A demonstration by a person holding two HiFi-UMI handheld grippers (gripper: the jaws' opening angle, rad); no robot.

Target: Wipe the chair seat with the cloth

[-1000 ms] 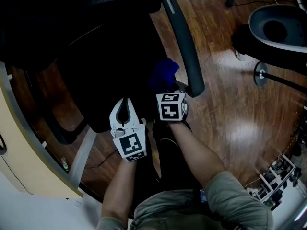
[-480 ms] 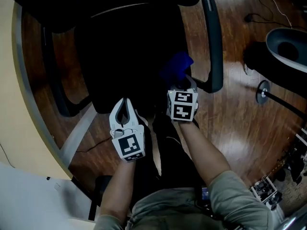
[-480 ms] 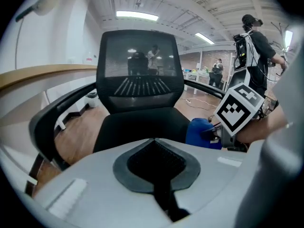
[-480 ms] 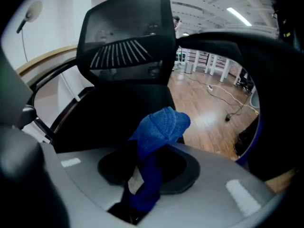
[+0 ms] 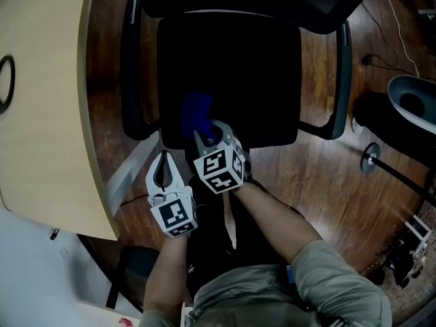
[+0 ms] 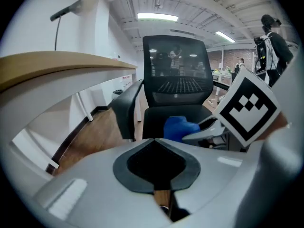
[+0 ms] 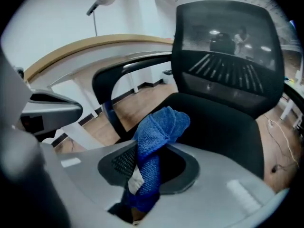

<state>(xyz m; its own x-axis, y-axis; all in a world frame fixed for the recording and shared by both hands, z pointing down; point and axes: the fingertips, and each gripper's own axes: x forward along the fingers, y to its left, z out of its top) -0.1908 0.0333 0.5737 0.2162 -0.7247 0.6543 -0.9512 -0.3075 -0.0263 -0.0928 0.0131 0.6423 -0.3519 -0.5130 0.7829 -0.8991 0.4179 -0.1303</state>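
Observation:
The black chair seat (image 5: 238, 80) fills the upper middle of the head view. A blue cloth (image 5: 196, 110) lies bunched on its front left part, and my right gripper (image 5: 205, 131) is shut on it. In the right gripper view the cloth (image 7: 159, 132) runs up between the jaws of that gripper (image 7: 151, 152) and flops over the seat (image 7: 223, 127). My left gripper (image 5: 163, 158) hovers in front of the seat's front left corner, shut with nothing in it. From the left gripper view, its closed jaws (image 6: 153, 141) point at the cloth (image 6: 178, 127) and the seat (image 6: 175, 112).
A light wooden desk (image 5: 41, 114) curves along the left, close to the chair's left armrest (image 5: 131, 67). The right armrest (image 5: 343, 73) borders wood floor. A grey round-topped object (image 5: 412, 104), a stand base (image 5: 371, 159) and cables lie at the right.
My right gripper has carried the blue cloth leftward across the seat, from beside the right armrest to the front left part. The left gripper has stayed in front of the seat.

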